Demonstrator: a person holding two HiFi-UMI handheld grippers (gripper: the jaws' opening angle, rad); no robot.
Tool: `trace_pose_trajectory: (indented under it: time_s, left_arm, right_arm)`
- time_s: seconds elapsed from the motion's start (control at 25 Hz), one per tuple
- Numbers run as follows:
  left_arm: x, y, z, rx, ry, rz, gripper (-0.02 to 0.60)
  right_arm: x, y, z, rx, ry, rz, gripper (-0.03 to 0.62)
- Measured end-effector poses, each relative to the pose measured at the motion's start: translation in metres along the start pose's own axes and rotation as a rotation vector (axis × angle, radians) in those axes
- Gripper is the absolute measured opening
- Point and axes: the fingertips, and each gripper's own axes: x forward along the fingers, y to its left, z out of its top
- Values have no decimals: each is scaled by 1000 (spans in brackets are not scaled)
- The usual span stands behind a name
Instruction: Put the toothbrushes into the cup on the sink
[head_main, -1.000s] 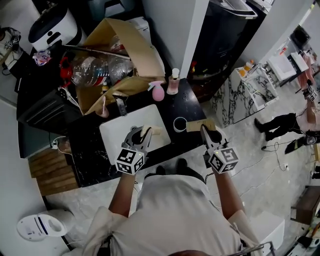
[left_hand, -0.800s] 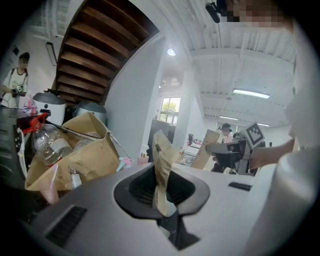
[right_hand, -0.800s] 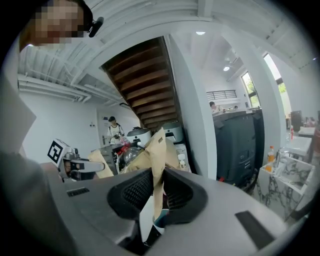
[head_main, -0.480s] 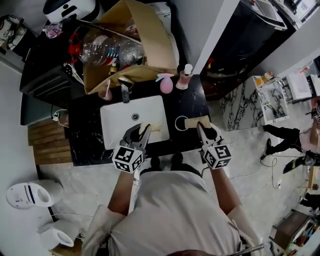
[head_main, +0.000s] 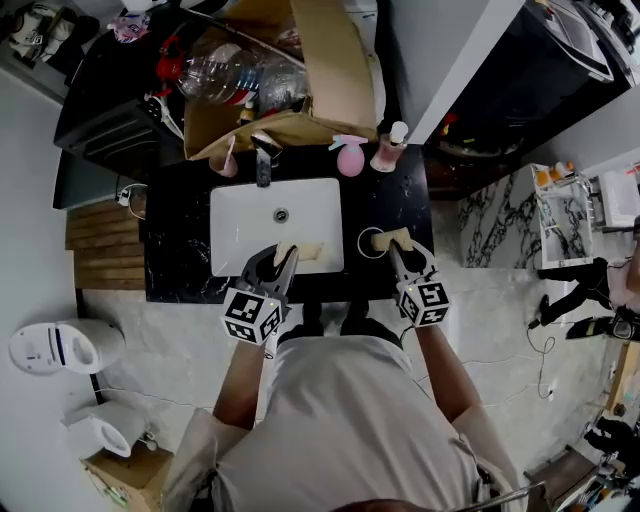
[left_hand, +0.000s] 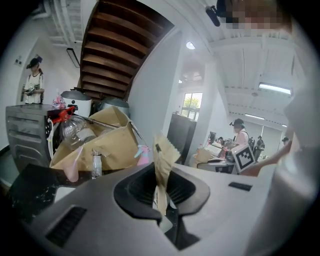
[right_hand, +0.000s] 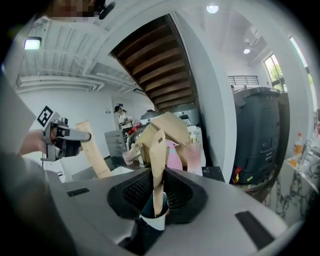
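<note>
While the left gripper (head_main: 283, 262) clamps narrowly on a tan paper-wrapped toothbrush (head_main: 303, 252) over the white rectangular sink's (head_main: 240, 215) near edge, the right gripper (head_main: 398, 252) pinches a second wrapped toothbrush (head_main: 390, 238) at the white round cup's (head_main: 360, 243) rim on the black worktop (head_main: 175, 250).

Matt brown kraft paper is wrapping the left toothbrush packet (left_hand: 161, 165) and the right toothbrush packet (right_hand: 156, 167). The sink (head_main: 240, 215) is showing smooth, glossy white ceramic, the countertop (head_main: 175, 250) polished black speckled stone, the cardboard box (head_main: 345, 70) matt brown board, and the bottle (head_main: 230, 75) clear crinkled plastic.
</note>
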Motion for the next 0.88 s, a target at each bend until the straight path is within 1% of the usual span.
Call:
trace_pose_trajectory:
  time_s: [0.32,0.56,0.68,0.88]
  left_arm:
    - [-13,6,-10,-21,3,42,35]
    - [-19,7,-14,-29,7,58,35]
    - [-19,7,-13,-28,5,60,35]
    - [-19,1,-9,-17,-9,51,35]
  right_arm:
    - [18,-2,-33,4,61,18,75]
    - [22,-7,-45,49,86,-1,84]
    - [24,-7,-48,60,98,-3,127]
    - [17,-6,-45,60,89,-10,169]
